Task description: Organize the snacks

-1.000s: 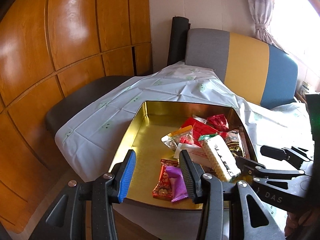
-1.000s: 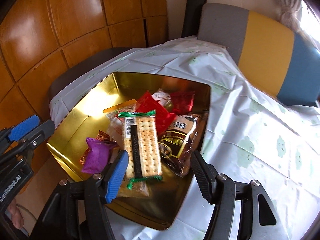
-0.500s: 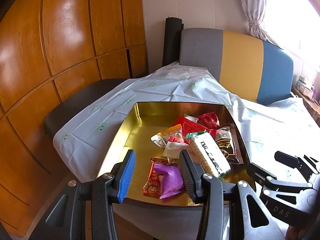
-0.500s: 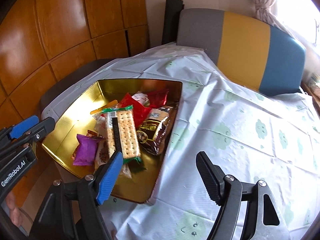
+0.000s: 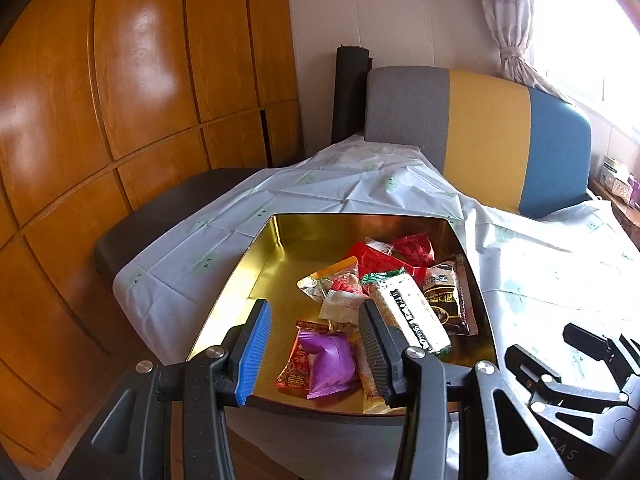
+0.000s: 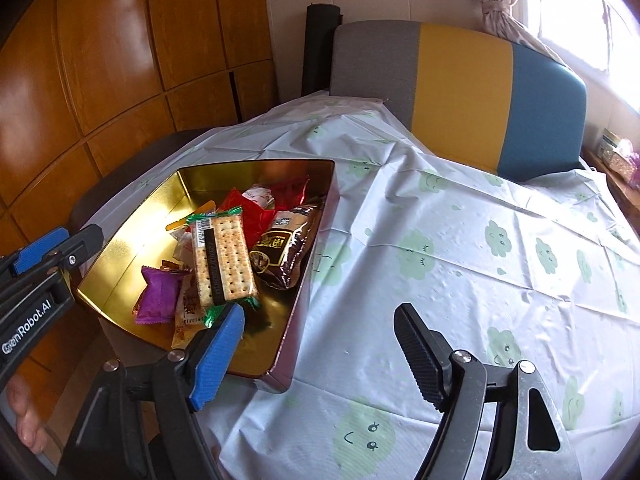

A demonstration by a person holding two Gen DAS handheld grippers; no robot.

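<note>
A gold tin (image 6: 132, 236) of wrapped snacks (image 6: 224, 256) sits at the table (image 6: 460, 264) corner. The right gripper (image 6: 316, 344), fingers just widened and empty, hangs beside it; the left gripper (image 5: 312, 344) hovers half-open, holding nothing.

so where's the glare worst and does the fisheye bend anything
Left wrist view: the window is blown out white, glare streaks the wood panels, which bow. Right wrist view: the window is overexposed too, and a bright reflection sits on the gold tin floor; corners go dark.
</note>
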